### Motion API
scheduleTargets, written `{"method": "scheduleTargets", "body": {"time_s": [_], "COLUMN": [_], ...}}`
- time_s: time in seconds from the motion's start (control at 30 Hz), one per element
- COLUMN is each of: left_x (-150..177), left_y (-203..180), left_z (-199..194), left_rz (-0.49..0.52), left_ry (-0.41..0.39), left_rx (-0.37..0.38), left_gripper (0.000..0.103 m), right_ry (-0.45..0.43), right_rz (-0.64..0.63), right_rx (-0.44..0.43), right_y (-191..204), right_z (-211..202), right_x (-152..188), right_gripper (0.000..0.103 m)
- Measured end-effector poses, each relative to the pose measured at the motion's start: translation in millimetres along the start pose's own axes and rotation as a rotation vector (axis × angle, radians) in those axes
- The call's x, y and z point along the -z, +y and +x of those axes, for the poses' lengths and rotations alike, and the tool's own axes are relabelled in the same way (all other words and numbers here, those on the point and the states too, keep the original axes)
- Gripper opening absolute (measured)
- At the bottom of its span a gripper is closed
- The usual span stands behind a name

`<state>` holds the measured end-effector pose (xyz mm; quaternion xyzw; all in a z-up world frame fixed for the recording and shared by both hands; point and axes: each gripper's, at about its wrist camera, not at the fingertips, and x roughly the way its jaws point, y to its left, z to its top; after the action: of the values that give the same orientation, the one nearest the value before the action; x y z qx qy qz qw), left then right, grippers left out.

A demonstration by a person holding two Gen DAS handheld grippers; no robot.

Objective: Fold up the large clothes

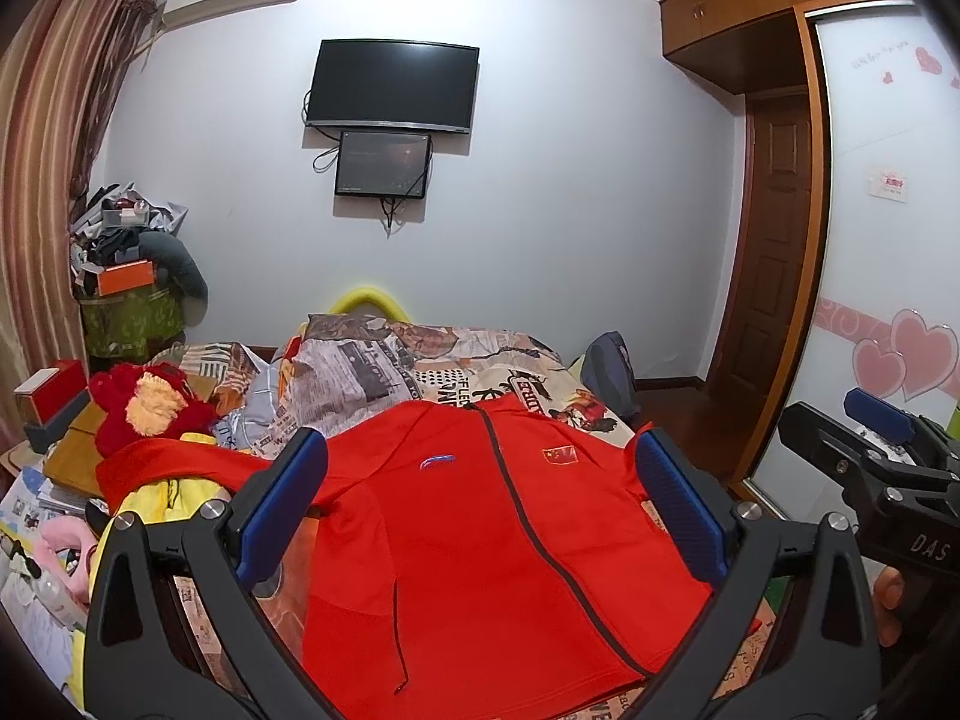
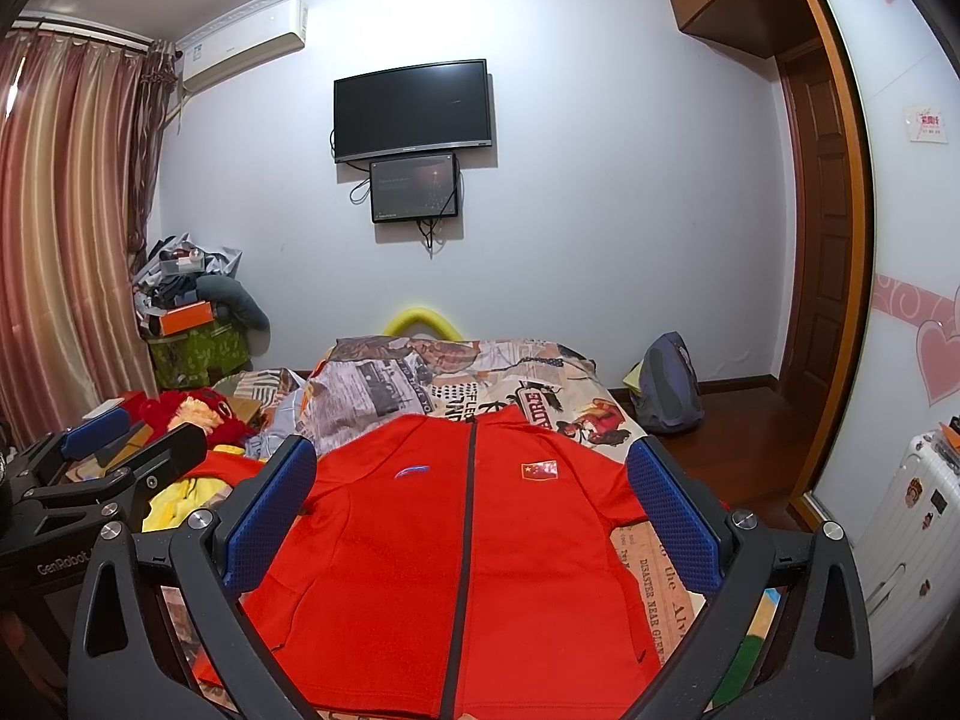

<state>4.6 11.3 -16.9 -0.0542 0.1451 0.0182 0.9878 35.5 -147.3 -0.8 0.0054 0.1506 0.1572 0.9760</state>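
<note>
- While one red zip-up jacket [image 1: 480, 540] lies front-up on the bed [image 2: 540, 402], its collar points toward the far wall and its dark zipper [image 2: 465, 540] runs down the middle, closed
- Two badges sit on the jacket's chest: one blue-outlined logo [image 2: 413, 471] on one side of the zipper and one small red flag patch [image 2: 539, 470] on the other
- One sleeve [image 1: 180, 468] stretches off to the left over a yellow cloth [image 1: 174, 489]; the other sleeve is hard to make out on the right
- Both claws hang above the jacket's lower half, touching nothing
- left gripper [image 1: 480, 504]: its two blue-padded fingers are spread wide, with the jacket's chest showing between them
- right gripper [image 2: 474, 510]: its two blue pads likewise stand far apart and hold nothing; in the left view it shows at the right edge, with fingertips of a hand [image 1: 888, 600] under its black body
- One newspaper-print bedsheet [image 2: 654, 576] covers the bed under the jacket
- One red plush toy [image 1: 144, 402] lies left of the bed
- Two screens hang on the wall: one large dark television [image 2: 414, 111] and one smaller monitor [image 2: 414, 187] right below it
- One air conditioner [image 2: 246, 48] is mounted up near the striped curtain [image 2: 66, 228]
- One dark backpack [image 2: 669, 384] rests on the floor right of the bed, and one white suitcase [image 2: 906, 516] stands by the wardrobe door [image 2: 900, 240]
</note>
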Motion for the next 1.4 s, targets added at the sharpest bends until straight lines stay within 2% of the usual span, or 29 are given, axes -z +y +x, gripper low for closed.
{"method": "scheduleTargets", "body": {"time_s": [0.77,1.4], "left_x": [-1.8,-1.6], "left_y": [-1.5,7.4], "left_z": [3.3,13.8], "left_rz": [-0.014,-0.023], "left_ry": [0.016,0.03], "left_rx": [-0.003,-0.015], "left_gripper": [0.103,0.103], "right_ry": [0.006,0.055], "right_rz": [0.007,0.011], "right_rx": [0.003,0.004], "right_y": [-0.5,-3.9], "right_z": [2.7,18.6], "right_x": [4.0,8.4], "right_gripper": [0.103,0.103]}}
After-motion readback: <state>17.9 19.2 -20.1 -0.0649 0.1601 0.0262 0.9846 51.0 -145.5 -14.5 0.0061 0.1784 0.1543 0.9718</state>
